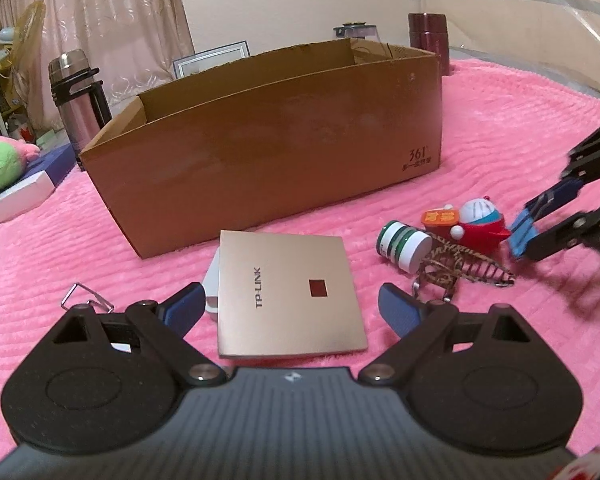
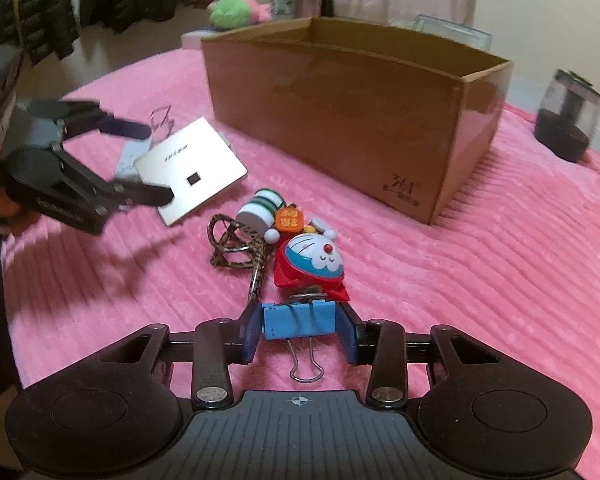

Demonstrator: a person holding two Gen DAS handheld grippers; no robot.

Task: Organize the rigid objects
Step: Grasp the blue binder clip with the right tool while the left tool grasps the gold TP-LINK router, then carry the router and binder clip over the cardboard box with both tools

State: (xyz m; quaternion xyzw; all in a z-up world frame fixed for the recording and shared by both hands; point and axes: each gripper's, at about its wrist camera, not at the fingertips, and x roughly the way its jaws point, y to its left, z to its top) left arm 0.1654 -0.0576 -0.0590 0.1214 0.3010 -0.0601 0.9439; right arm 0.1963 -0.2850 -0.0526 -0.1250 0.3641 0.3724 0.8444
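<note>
My left gripper is open, its blue pads either side of a gold TP-LINK panel lying flat on the pink blanket; it also shows in the right wrist view. My right gripper is shut on a blue binder clip, down at the blanket. Just ahead lie a Doraemon toy, a leopard-print keyring strap and a small white-and-green bottle. An open cardboard box stands behind them.
A metal clip lies left of the left gripper. Beyond the box stand a steel thermos, a dark red flask and a dark pencil sharpener. A green plush lies at the far left.
</note>
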